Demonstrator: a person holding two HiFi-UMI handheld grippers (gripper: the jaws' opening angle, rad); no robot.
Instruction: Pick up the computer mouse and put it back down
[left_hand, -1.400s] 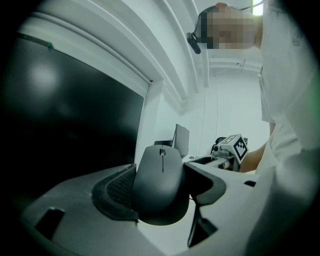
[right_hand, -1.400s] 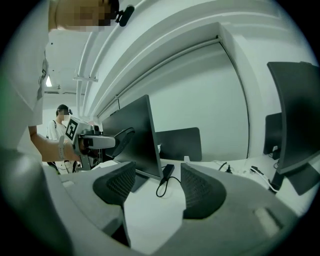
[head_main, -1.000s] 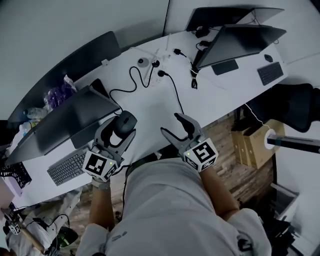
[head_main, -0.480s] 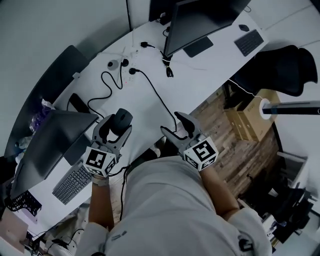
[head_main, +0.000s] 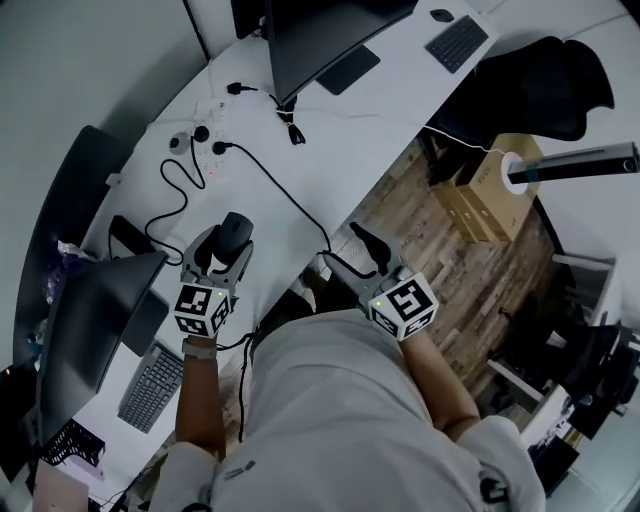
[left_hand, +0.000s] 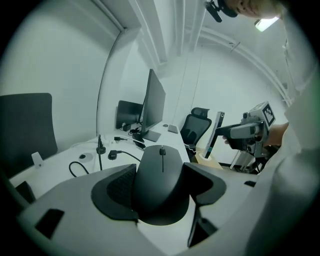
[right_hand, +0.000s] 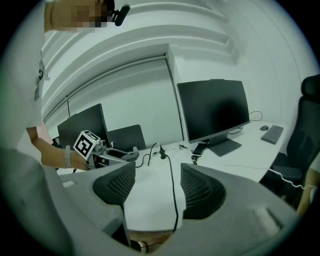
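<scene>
Head view, looking steeply down: a long white surface (head_main: 330, 120) curves across the frame. The left gripper (head_main: 225, 257) is over its near edge, with the black computer mouse (head_main: 235, 231) set between its fingers. The right gripper (head_main: 346, 252) hangs just past that edge, above the wooden floor (head_main: 440, 260), near the left one but not touching it. A black cable (head_main: 285, 195) runs over the surface between the two. A monitor (head_main: 320, 30) stands at the far end and a keyboard (head_main: 150, 385) lies low on the left. Left gripper view: both ribbed fingers (left_hand: 119, 187) press against the flanks of the mouse, closed in on it – it fills the gap, scroll wheel pointing away from me. White surface shows right beneath it, and I cannot tell whether it rests there or is just clear of it. Right gripper view: the fingers (right_hand: 117, 187) stand well apart and hold nothing – through the gap I see only white surface and the cable trailing towards me.
</scene>
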